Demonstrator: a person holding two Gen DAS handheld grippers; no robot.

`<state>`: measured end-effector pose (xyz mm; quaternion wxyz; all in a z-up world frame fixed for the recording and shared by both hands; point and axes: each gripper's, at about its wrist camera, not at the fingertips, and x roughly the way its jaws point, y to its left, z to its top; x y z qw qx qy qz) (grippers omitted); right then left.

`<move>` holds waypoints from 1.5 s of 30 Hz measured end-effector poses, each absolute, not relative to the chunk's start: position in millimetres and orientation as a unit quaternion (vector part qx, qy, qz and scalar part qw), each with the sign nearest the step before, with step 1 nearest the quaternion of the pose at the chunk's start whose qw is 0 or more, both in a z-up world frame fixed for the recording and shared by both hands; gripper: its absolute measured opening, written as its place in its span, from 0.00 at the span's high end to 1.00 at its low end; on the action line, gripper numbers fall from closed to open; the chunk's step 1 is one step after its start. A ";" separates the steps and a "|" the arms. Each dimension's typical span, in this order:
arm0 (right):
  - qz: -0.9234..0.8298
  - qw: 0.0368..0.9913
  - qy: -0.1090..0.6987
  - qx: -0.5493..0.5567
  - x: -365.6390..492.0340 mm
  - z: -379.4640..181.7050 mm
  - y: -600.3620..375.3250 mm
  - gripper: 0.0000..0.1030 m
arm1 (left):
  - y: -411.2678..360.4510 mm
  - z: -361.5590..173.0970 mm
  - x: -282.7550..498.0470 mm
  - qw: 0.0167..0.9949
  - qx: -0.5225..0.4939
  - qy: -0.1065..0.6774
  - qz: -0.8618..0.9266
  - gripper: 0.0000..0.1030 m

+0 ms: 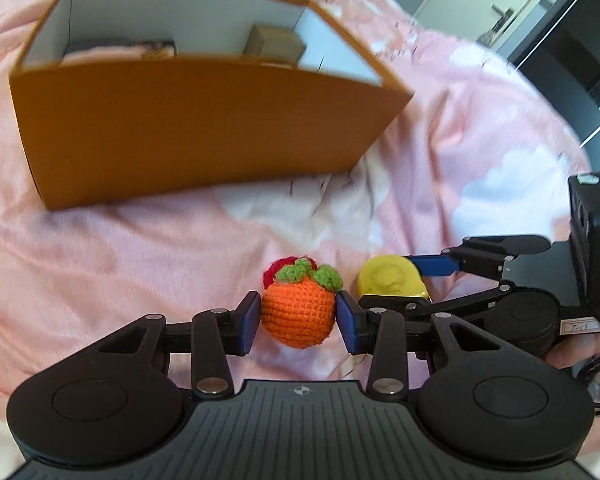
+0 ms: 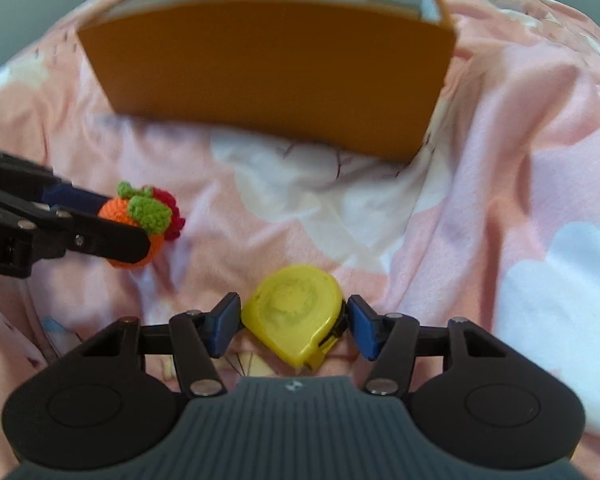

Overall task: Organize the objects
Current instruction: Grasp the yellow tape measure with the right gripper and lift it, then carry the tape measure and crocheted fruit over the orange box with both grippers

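Left gripper [image 1: 298, 322]: jaws set about a crochet-fruit width apart, clamped on the crocheted orange fruit [image 1: 298, 312]; both blue pads [image 1: 250, 322] press its sides.
Crocheted orange fruit: orange knit body with green leaves and a red tuft on top; it sits low over the pink bedcover [image 1: 100, 264]; whether it rests on the cloth cannot be told. In the right wrist view it shows at the left, between the left gripper's fingers.
Right gripper [image 2: 292, 326]: jaws apart to the width of the yellow tape measure [image 2: 296, 314], one pad at each side of its case; the left pad touches, while contact on the right, at the black trim, appears made but is not certain.
Yellow tape measure: lies just beside the crocheted fruit, on its right, with the round face up.
Orange box [image 1: 180, 136]: stands open-topped on the bedcover beyond both grippers, well apart from them; white inside, with a tan block [image 1: 274, 44] and darker items, too blurred to name.
Writing: a small white tag on the right gripper's body in the left wrist view, handwriting illegible; letters ending ".AI" on the left gripper's side in the right wrist view.
Image quality: box and far background blurred.
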<state>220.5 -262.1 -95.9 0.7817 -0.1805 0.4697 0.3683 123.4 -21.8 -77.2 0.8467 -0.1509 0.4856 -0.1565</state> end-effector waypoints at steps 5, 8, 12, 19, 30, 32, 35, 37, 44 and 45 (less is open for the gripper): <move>0.395 0.796 0.433 -0.151 233.0 -50.2 -260.3 0.42 | -3.5 -31.1 139.1 0.867 -0.166 0.440 -0.162 0.55; 0.424 0.804 0.388 -0.153 243.8 -15.4 -248.9 0.41 | 8.9 -2.5 160.3 0.884 -0.162 0.412 -0.151 0.55; 0.448 0.808 0.342 -0.172 273.0 15.1 -220.2 0.41 | 18.3 18.9 201.5 0.899 -0.135 0.395 -0.134 0.55; 0.454 0.803 0.331 -0.200 354.1 4.7 -154.8 0.41 | 37.1 3.9 279.4 0.892 -0.146 0.414 -0.110 0.55; 0.478 0.752 0.315 -0.327 397.2 -54.2 -85.1 0.42 | 56.4 -49.7 340.2 0.863 -0.185 0.461 -0.093 0.55; 0.477 0.745 0.313 -0.345 400.5 -61.7 -79.7 0.41 | 55.6 -56.1 346.8 0.860 -0.185 0.467 -0.093 0.55; 0.482 0.736 0.318 -0.354 405.0 -67.7 -77.7 0.41 | 55.0 -62.7 352.1 0.855 -0.188 0.473 -0.093 0.55; 0.486 0.735 0.320 -0.348 407.1 -67.6 -78.3 0.40 | 54.3 -65.2 354.5 0.854 -0.191 0.476 -0.092 0.55; 0.480 0.743 0.310 -0.348 407.6 -59.0 -86.0 0.36 | 47.7 -65.9 360.1 0.851 -0.182 0.486 -0.086 0.55; 0.478 0.744 0.314 -0.346 408.0 -57.4 -89.0 0.37 | 46.3 -65.9 360.8 0.851 -0.179 0.487 -0.085 0.55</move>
